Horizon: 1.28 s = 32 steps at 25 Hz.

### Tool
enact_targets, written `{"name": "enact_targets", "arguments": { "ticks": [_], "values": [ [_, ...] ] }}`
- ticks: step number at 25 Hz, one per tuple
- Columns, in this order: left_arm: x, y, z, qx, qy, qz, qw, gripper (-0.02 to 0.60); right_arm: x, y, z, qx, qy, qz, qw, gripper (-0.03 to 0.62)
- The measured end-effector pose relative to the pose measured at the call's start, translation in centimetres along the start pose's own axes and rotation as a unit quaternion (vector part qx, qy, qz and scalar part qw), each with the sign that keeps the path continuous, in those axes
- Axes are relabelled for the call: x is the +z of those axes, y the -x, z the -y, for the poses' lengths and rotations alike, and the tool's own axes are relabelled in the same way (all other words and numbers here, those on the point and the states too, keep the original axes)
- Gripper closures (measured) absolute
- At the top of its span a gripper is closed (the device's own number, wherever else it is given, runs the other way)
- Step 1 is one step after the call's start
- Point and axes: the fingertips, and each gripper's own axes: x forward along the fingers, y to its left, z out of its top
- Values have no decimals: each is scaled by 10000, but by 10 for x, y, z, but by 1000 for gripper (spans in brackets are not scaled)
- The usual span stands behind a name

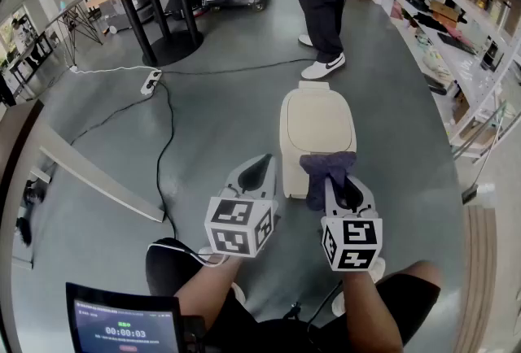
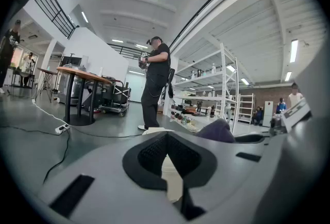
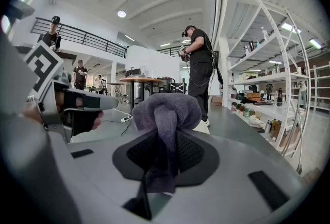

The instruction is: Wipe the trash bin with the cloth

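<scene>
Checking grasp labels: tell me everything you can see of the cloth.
The cloth is dark purple-grey and looks like soft, fuzzy towelling. It is crumpled and pinched between the jaws of the right gripper. A rounded bunch bulges past the jaw tips, and a narrow strip runs back between them. In the head view it sits over the near edge of the cream trash bin. Whether it touches the lid can't be told.

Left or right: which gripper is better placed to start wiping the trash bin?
Right. The right gripper is shut on the cloth, held at the trash bin's near edge in the head view. The left gripper, jaws together on nothing, sits beside the bin.
</scene>
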Motion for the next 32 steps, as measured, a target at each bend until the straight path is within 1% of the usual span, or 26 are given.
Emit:
{"name": "enact_targets", "arguments": {
  "ticks": [4, 8, 9, 11, 12, 13, 15, 17, 19, 21, 26, 29, 32],
  "values": [
    [4, -10, 2, 3, -143, -12, 9999, 584, 4, -10, 10, 6, -113, -2, 9999, 513],
    [14, -30, -3, -193, -156, -72, 9997, 584, 15, -34, 17, 44, -180, -37, 9998, 513],
    [17, -38, -6, -244, -216, -120, 9994, 584, 19, -42, 17, 83, -188, -59, 9998, 513],
    [23, -57, -15, -294, -468, -240, 9982, 584, 29, -59, 18, 157, -169, -107, 9997, 513],
    [27, -65, -20, -285, -574, -278, 9976, 584, 34, -68, 19, 188, -153, -134, 9996, 513],
    [32, -73, -27, -257, -598, -287, 9975, 584, 40, -76, 20, 216, -152, -163, 9995, 513],
    [42, -89, -46, -143, -515, -270, 9982, 584, 51, -97, 21, 263, -224, -239, 9991, 513],
    [49, -109, -61, -2, -593, -322, 9977, 584, 60, -120, 24, 302, -356, -352, 9983, 513],
    [50, -131, -72, 56, -675, -395, 9969, 584, 65, -144, 30, 312, -442, -494, 9973, 513],
    [50, -147, -81, 43, -636, -404, 9971, 584, 64, -169, 32, 328, -456, -693, 9960, 513],
    [49, -181, -98, -188, -519, -425, 9976, 584, 52, -234, 30, 402, -584, -1346, 9884, 513],
    [47, -195, -105, -267, -467, -488, 9974, 584, 47, -263, 31, 378, -617, -1694, 9829, 513],
    [36, -201, -110, -286, -443, -614, 9967, 584, 40, -283, 35, 312, -593, -2012, 9772, 513]
  ]
}}
